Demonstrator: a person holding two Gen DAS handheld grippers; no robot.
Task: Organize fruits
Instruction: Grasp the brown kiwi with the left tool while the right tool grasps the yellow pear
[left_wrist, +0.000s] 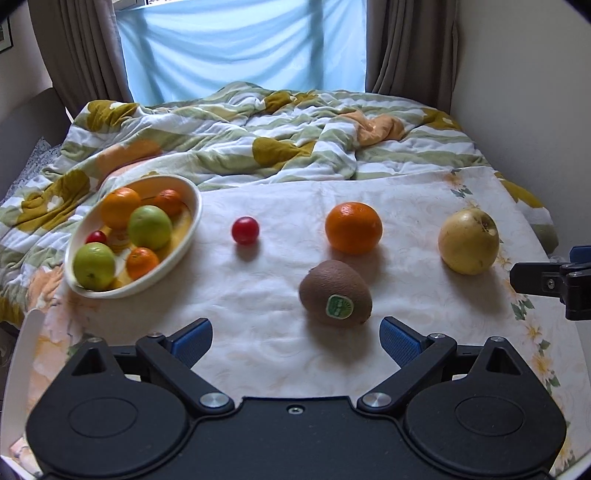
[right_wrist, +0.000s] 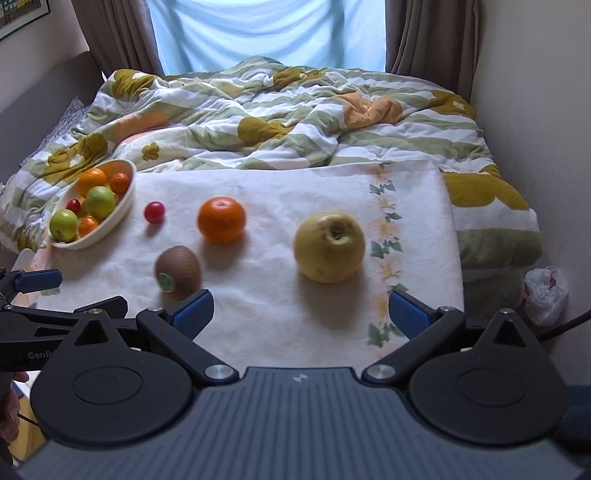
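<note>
While the kiwi is lying lengthwise left-right, we are holding both grippers' fingers spread, empty, open cloth lying between fruits.

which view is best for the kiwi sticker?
Left wrist. The kiwi sits near centre, close ahead of the open left hand-held gripper, with the green sticker facing the camera. In the right wrist view the kiwi is off to the left, its sticker turned edge-on and smaller.

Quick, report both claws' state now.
Left claw: open, holding nothing, kiwi just ahead.
Right claw: open, holding nothing, yellow apple ahead.
</note>
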